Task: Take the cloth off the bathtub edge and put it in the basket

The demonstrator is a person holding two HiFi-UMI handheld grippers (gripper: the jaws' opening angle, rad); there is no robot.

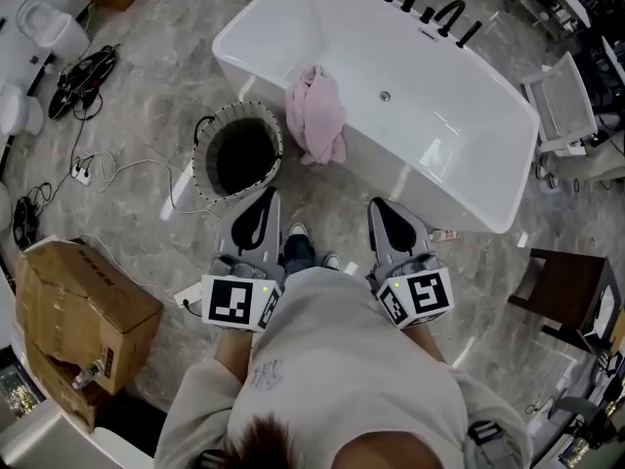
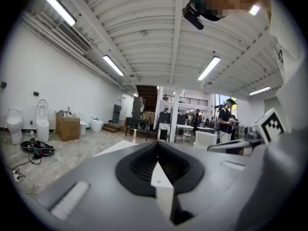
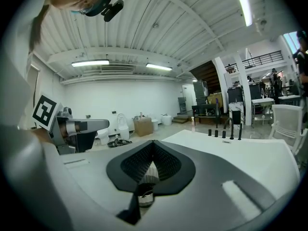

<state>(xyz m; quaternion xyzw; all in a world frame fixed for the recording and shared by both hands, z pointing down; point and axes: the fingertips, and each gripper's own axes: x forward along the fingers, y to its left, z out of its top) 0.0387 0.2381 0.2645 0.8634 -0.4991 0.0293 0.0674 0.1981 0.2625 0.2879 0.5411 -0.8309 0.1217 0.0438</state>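
Left gripper (image 1: 267, 199), right gripper (image 1: 381, 208): jaws together, empty. Ahead, crumpled pink cloth (image 1: 315, 115) drapes glossy bathtub (image 1: 439, 145); round, possibly woven basket (image 1: 203, 164) before left jaws.

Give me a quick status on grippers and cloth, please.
Left gripper and right gripper shut, empty, short of the bathtub. Pink cloth draped over its edge, untouched. Basket beside it on the floor; path clear.
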